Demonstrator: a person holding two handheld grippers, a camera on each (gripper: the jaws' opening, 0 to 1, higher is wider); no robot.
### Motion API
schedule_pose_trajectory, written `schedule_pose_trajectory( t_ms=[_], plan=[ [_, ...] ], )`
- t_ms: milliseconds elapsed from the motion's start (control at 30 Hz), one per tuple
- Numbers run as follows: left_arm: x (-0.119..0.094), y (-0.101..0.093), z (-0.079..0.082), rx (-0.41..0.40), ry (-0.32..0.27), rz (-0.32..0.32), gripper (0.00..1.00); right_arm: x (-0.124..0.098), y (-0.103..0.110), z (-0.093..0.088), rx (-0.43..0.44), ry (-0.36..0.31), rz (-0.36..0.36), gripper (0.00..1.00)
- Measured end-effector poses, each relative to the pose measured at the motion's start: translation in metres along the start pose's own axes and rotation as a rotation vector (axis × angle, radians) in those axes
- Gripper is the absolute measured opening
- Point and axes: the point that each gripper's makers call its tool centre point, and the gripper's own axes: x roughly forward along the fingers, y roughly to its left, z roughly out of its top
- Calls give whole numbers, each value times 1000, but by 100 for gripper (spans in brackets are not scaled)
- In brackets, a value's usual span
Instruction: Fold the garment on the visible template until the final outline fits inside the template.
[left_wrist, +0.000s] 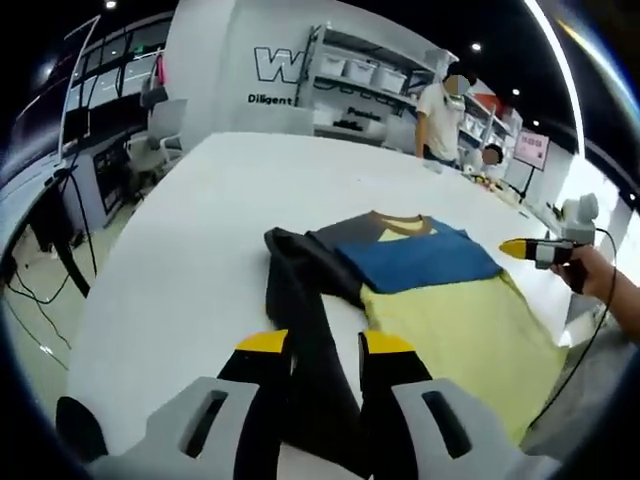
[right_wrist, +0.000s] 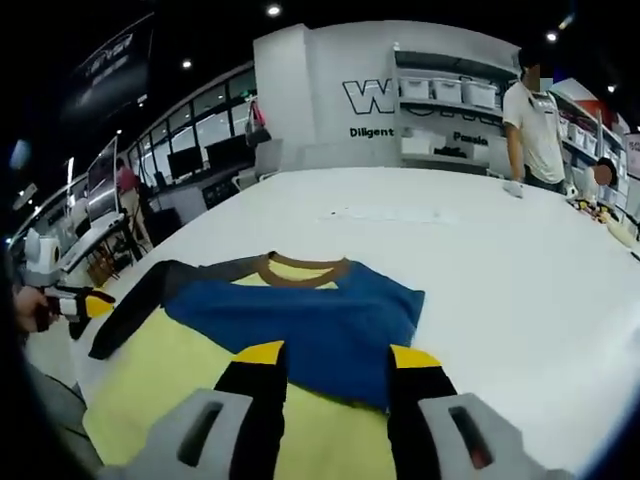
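A long-sleeved garment (left_wrist: 440, 310) lies flat on the white table (left_wrist: 180, 260), with a yellow body, a blue chest band (right_wrist: 320, 320), a brown collar (right_wrist: 303, 266) and dark grey sleeves. One dark sleeve (left_wrist: 300, 310) stretches out from the shoulder and runs between the jaws of my left gripper (left_wrist: 325, 343), which is open just above it. My right gripper (right_wrist: 338, 355) is open over the line where blue meets yellow. It appears in the left gripper view as the right gripper (left_wrist: 528, 250), held by a hand at the garment's far side. The left gripper (right_wrist: 85, 300) hovers by the sleeve end.
A pale sheet edge (left_wrist: 548, 305) shows beside the garment. A person (right_wrist: 535, 110) stands at the table's far end near shelves with white bins (right_wrist: 450, 90). Chairs and desks (left_wrist: 150, 150) line the left. The white table reaches far beyond the collar.
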Motion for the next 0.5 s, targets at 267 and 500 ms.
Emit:
schedule_pose_trajectory(
  t_ms=[267,500],
  plan=[
    [-3,-3,-17,13,78,-13,24,-12,-2,-6,8,3,-12,36],
    [-1,-9,-28,-22,100,-34,22,-20,-2,-11,-23,5,-18,40]
  ],
)
